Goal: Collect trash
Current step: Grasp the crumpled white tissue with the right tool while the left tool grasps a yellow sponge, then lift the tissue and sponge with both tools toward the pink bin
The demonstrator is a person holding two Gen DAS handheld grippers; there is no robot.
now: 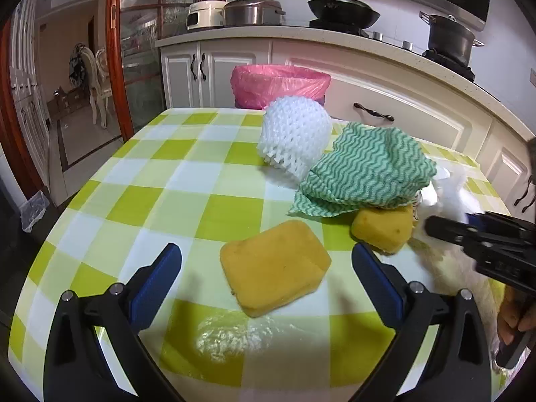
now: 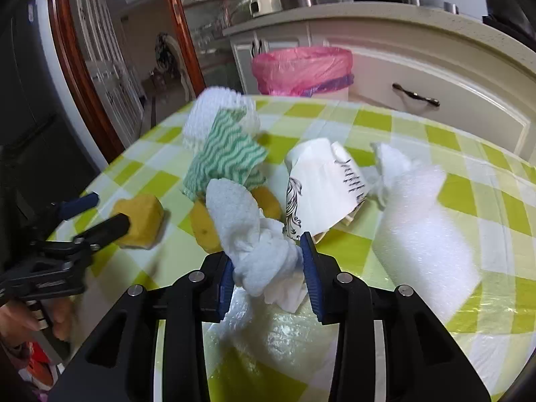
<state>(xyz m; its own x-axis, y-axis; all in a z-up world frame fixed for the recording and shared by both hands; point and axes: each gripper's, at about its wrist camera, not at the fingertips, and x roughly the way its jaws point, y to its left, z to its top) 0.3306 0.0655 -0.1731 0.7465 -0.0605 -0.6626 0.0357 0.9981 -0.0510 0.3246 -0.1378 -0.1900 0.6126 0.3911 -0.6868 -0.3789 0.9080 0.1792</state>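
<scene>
Your left claw (image 1: 266, 269) gapes wide around the flat yellow rectangular sponge (image 1: 275, 268), gripping nothing; your right claw (image 2: 268, 268) pinches crumpled white tissue (image 2: 264, 261) on the checked tabletop (image 1: 140, 181). Loose tissue could tear free if you lift fast.

Second sponge (image 1: 382, 231), right of centre: upper part hidden under green wavy cloth (image 1: 365, 171); white foam sheet (image 2: 425, 231), right side: blurred; person's hand (image 2: 20, 318), lower left: cut by frame edge; printed paper (image 2: 321, 187), centre: lettering too crumpled to read.
</scene>
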